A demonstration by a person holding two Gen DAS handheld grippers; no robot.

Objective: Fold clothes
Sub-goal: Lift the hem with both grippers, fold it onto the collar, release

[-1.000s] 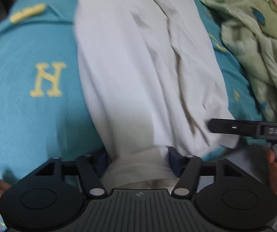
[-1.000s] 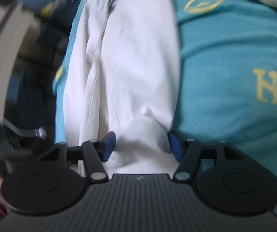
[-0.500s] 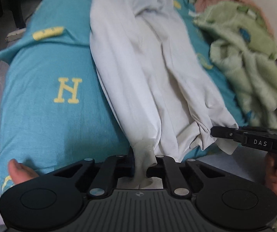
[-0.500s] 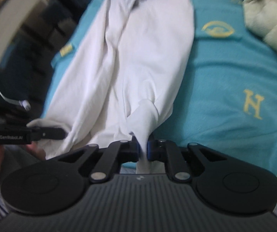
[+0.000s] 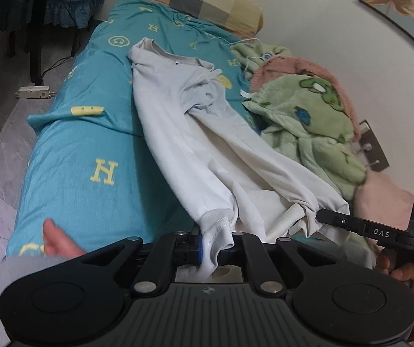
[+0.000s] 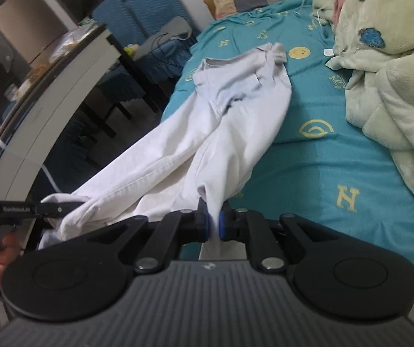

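Note:
A white long-sleeved garment (image 5: 195, 133) lies stretched along a teal bed sheet (image 5: 85, 144), collar at the far end. My left gripper (image 5: 214, 245) is shut on one ribbed cuff at the near end and holds it lifted. My right gripper (image 6: 213, 225) is shut on the other near corner of the same garment (image 6: 236, 121). Each gripper shows in the other's view: the right one (image 5: 322, 215) at the right, the left one (image 6: 74, 206) at the left, both pinching white cloth.
A green and pink fleece blanket (image 5: 308, 115) is heaped along the wall side of the bed. A checked pillow (image 5: 204, 3) lies at the head. A dark table (image 6: 48, 95) and blue chairs (image 6: 146, 20) stand beside the bed.
Both grippers closed on the garment's near end, then pulled back and up. The garment now stretches out along the bed, with much more of the room in view.

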